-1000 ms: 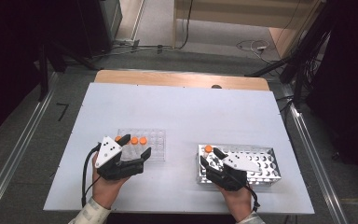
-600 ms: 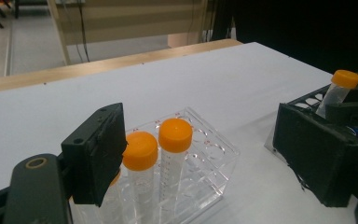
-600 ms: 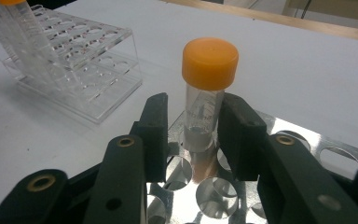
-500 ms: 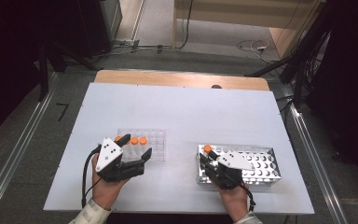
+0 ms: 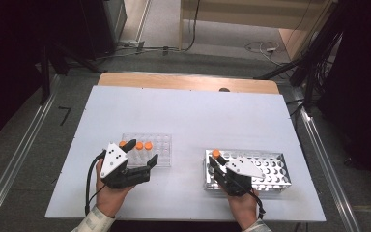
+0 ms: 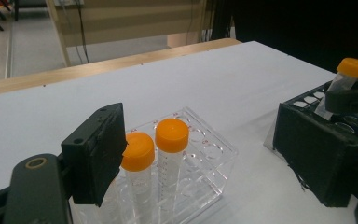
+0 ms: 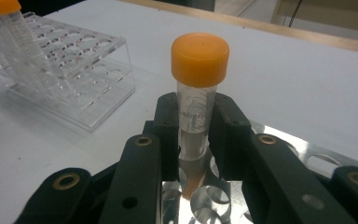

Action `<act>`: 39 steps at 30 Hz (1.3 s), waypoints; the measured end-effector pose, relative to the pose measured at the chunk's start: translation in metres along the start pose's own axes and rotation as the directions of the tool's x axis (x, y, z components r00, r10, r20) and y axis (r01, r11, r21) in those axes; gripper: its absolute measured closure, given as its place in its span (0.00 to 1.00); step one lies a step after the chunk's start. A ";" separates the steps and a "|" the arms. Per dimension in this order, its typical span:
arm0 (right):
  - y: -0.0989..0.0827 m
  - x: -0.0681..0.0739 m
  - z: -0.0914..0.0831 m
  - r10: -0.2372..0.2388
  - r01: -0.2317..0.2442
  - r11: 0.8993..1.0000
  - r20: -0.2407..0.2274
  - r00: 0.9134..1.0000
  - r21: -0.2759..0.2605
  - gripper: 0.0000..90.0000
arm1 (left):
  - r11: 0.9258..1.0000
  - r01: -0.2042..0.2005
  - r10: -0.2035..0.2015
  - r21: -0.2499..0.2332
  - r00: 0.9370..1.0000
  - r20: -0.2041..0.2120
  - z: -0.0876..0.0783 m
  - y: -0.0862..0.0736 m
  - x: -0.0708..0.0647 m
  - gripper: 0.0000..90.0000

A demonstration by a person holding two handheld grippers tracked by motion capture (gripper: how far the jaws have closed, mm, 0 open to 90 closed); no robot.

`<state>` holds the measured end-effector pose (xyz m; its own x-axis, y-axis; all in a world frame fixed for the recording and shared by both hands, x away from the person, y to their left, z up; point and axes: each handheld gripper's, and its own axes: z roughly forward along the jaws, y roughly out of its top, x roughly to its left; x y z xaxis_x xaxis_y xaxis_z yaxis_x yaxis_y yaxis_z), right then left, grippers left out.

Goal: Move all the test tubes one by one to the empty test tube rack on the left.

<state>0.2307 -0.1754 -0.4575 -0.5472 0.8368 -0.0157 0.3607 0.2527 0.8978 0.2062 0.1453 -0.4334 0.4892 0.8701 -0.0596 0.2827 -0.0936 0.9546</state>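
- my right gripper [image 7: 193, 135] has just been closing and now it's pinching an orange-capped tube [image 7: 198, 88], one black jaw flat against each side of the clear body, just under the cap
- that tube stands upright in a corner hole of the metal rack [image 5: 270, 166], the corner on the near left of the rack as the high view sees it, with its orange cap poking up above the jaws
- in the right gripper view the printed markings on the tube face the camera and the holes of the metal plate sit right under the jaws
- my left gripper [image 5: 140, 157] is spread open with nothing pinched; it sits at the near edge of the clear plastic rack [image 5: 162, 145], one jaw just beside the orange caps
- the clear rack holds three more orange-capped tubes [image 5: 139, 145] in a row along its left side, all upright; the left gripper view shows two of them [image 6: 170, 140] just beside my left-hand jaw
- both racks sit on the white table [image 5: 193, 116], well apart from each other, clear one on the left, metal one on the right
- my hands come in from the near edge, one on each gripper
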 end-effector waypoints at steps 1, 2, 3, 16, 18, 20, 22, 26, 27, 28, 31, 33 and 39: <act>0.001 0.000 -0.002 0.004 -0.004 1.000 -0.003 1.000 -0.006 0.80 | 1.000 -0.001 0.001 0.000 1.000 -0.001 0.000 0.000 0.000 0.20; 0.002 -0.001 -0.003 0.004 -0.004 1.000 -0.005 1.000 -0.015 0.80 | 1.000 -0.003 0.003 0.000 1.000 -0.002 0.000 0.000 0.000 0.19; 0.002 0.000 -0.005 0.003 -0.003 1.000 -0.015 1.000 -0.021 0.80 | 1.000 -0.006 0.006 -0.001 1.000 -0.005 0.000 0.000 0.000 0.19; 0.015 -0.003 -0.023 -0.021 0.018 0.995 -0.023 1.000 -0.100 0.80 | 1.000 -0.026 0.026 0.006 1.000 -0.009 0.001 0.000 -0.002 0.17; 0.016 -0.002 -0.027 -0.023 0.020 0.993 -0.021 1.000 -0.113 0.80 | 1.000 -0.026 0.026 0.007 1.000 -0.008 0.001 0.000 -0.003 0.17; 0.019 -0.003 -0.031 -0.021 0.018 0.991 -0.023 1.000 -0.129 0.80 | 1.000 -0.027 0.027 0.006 1.000 -0.008 0.001 0.000 -0.003 0.17; 0.022 -0.004 -0.036 -0.016 0.012 0.989 -0.028 0.999 -0.149 0.80 | 1.000 -0.026 0.026 0.005 1.000 -0.006 0.001 0.001 -0.003 0.17; 0.025 -0.010 -0.044 0.014 -0.022 0.983 -0.047 0.999 -0.180 0.80 | 1.000 -0.024 0.024 0.006 1.000 -0.006 0.001 0.000 -0.003 0.17; 0.026 -0.010 -0.046 0.019 -0.028 0.982 -0.049 0.999 -0.186 0.80 | 1.000 -0.026 0.026 0.006 1.000 -0.004 0.001 0.001 -0.004 0.17; 0.027 -0.010 -0.047 0.022 -0.032 0.981 -0.056 0.998 -0.190 0.80 | 1.000 -0.026 0.026 0.004 1.000 -0.002 0.000 0.001 -0.004 0.17; 0.029 -0.007 -0.050 0.023 -0.037 0.979 -0.072 0.997 -0.199 0.80 | 1.000 -0.026 0.026 -0.001 1.000 0.001 0.000 0.001 -0.005 0.17; 0.029 -0.003 -0.049 0.016 -0.034 0.980 -0.090 0.996 -0.197 0.80 | 1.000 -0.025 0.025 -0.003 1.000 0.002 -0.001 0.002 -0.005 0.17; 0.027 0.013 -0.039 -0.022 -0.001 0.985 -0.132 0.991 -0.171 0.80 | 1.000 -0.027 0.027 -0.008 1.000 0.004 -0.002 0.002 -0.006 0.17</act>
<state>0.2035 -0.1768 -0.4160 -0.6501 0.7595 0.0231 0.2270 0.1651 0.9598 0.2026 0.1406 -0.4302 0.5002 0.8652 -0.0347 0.2630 -0.1136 0.9581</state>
